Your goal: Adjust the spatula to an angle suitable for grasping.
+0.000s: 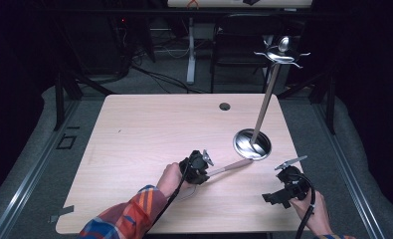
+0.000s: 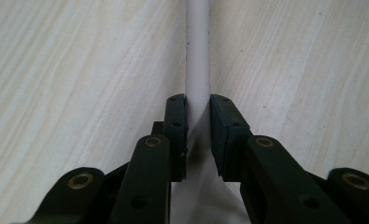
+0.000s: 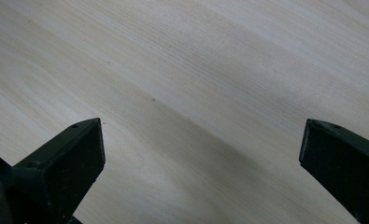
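Rod, pale and slender, lies low across the near right part of the wooden table, one end clamped in the left gripper and the other reaching toward a round metal base. In the left gripper view the same rod runs straight ahead over the wood grain, both black jaws pressed against its sides. The left hand comes out of a plaid sleeve. At the near right corner the right hand holds the right gripper, well apart from the rod; its jaws stand wide apart over bare wood with nothing between them. Farther back, a second pole rises tilted from the base, topped by a metal fitting with curved hooks. Beyond it a small dark hole sits near the table's far edge.
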A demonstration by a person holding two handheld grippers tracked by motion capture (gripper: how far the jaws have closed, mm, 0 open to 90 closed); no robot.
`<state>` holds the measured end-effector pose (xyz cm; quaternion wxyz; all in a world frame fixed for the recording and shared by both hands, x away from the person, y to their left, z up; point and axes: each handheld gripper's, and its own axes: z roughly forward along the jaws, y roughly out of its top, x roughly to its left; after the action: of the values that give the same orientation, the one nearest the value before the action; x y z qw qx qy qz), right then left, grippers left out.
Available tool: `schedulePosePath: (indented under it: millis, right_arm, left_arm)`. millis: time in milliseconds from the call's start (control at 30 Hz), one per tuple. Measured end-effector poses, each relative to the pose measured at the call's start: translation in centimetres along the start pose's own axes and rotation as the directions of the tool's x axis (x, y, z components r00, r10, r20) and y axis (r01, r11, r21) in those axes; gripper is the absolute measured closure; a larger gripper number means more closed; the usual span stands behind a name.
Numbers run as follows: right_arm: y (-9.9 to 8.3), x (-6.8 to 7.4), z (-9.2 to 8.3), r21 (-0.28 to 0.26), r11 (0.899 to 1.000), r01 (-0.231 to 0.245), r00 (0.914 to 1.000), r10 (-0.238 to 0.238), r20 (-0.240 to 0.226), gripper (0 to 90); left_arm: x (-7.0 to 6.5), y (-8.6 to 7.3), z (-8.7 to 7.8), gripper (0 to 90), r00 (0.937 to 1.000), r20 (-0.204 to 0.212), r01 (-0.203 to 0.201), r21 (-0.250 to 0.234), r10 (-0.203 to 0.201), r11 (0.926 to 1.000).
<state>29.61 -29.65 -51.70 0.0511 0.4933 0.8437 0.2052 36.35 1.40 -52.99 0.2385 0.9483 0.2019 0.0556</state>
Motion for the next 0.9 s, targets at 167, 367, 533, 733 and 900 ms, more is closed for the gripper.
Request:
schedulePosePath:
  millis: [167, 367, 533, 733, 900]
  right_arm:
    - [0.0, 0.0, 0.1, 0.002, 1.000, -0.003, 1.0000, 0.003, 0.001, 0.0]
    - [0.0, 0.0, 0.1, 0.000, 1.000, -0.004, 1.0000, 0.004, 0.000, 0.0]
    - [0.0, 0.0, 0.1, 0.008, 1.000, 0.005, 1.0000, -0.005, 0.006, 0.0]
    - [0.0, 0.0, 0.1, 0.016, 1.000, 0.008, 1.0000, -0.008, 0.003, 0.0]
    - [0.0, 0.0, 0.1, 0.020, 1.000, 0.007, 1.0000, -0.007, -0.006, 0.0]
  left_arm:
    - [0.7, -0.3, -0.5, 77.7, 0.9989, -0.028, 0.038, -0.009, -0.039, 0.9992]
    - [2.0, -1.0, -0.3, 77.7, 0.9896, -0.054, 0.132, -0.017, -0.133, 0.9911]
    - [2.8, -1.4, 0.2, 77.6, 0.9771, -0.050, 0.207, -0.011, -0.207, 0.9783]
    - [2.7, -1.8, 1.4, 76.8, 0.9768, -0.038, 0.212, 0.047, -0.211, 0.9761]
    - [3.1, -1.7, 0.6, 66.1, 0.9751, -0.023, 0.222, 0.045, -0.221, 0.9741]
